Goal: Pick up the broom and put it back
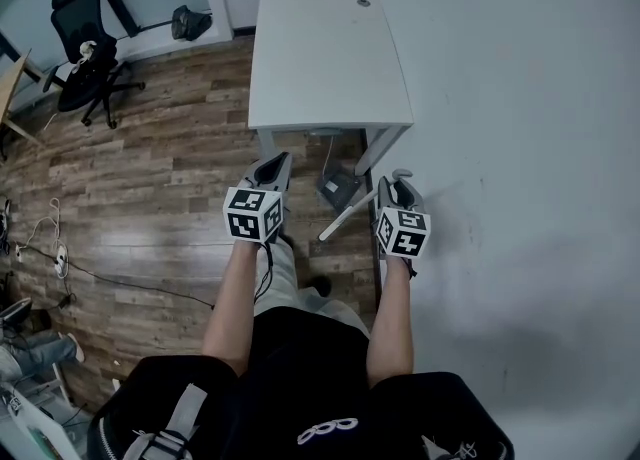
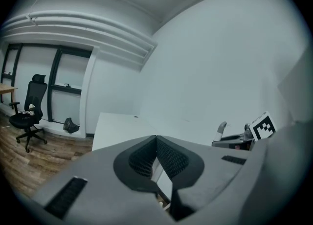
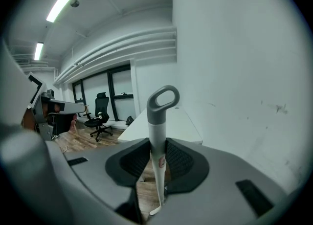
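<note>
The broom is a white stick with a grey loop at its top (image 3: pixel 164 101). My right gripper (image 3: pixel 157 158) is shut on the stick just below the loop. In the head view the handle (image 1: pixel 350 216) slants from my right gripper (image 1: pixel 396 184) down and left toward the floor by the person's feet. I cannot make out its brush end. My left gripper (image 1: pixel 276 164) hovers beside it at the desk's near edge, apart from the broom. Its jaws meet at the tips with nothing between them (image 2: pixel 156 138). In the left gripper view the right gripper's marker cube (image 2: pixel 263 126) shows at the right.
A white desk (image 1: pixel 330 58) stands against the white wall (image 1: pixel 520 148), with a grey object (image 1: pixel 335 188) on the floor under its near edge. A black office chair (image 1: pixel 90 58) stands far left. Cables (image 1: pixel 60 258) trail over the wooden floor.
</note>
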Demonstrator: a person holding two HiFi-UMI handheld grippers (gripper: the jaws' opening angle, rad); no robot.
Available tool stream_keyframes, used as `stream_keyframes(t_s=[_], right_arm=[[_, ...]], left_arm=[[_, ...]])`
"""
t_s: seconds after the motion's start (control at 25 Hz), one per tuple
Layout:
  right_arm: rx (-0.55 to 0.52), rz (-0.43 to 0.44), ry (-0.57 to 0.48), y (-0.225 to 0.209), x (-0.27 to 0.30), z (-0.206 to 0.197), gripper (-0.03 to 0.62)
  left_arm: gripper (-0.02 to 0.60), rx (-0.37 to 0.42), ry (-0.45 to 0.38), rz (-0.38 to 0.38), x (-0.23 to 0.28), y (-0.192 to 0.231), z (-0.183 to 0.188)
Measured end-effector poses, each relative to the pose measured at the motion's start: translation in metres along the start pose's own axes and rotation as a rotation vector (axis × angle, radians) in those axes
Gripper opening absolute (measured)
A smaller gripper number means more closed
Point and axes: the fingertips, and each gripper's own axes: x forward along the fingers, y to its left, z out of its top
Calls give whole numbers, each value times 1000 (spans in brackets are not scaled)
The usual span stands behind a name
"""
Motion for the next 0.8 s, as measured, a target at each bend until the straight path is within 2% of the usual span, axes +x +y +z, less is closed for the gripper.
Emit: stream_keyframes(t_s=[0.48, 0.8], right_arm=[[65, -53, 123, -38, 29, -73, 110], [56, -71, 214, -51, 79, -110, 110]], left_arm=[[20, -3, 66, -39, 43, -9, -35], [20, 6, 118, -74, 76, 1, -47]])
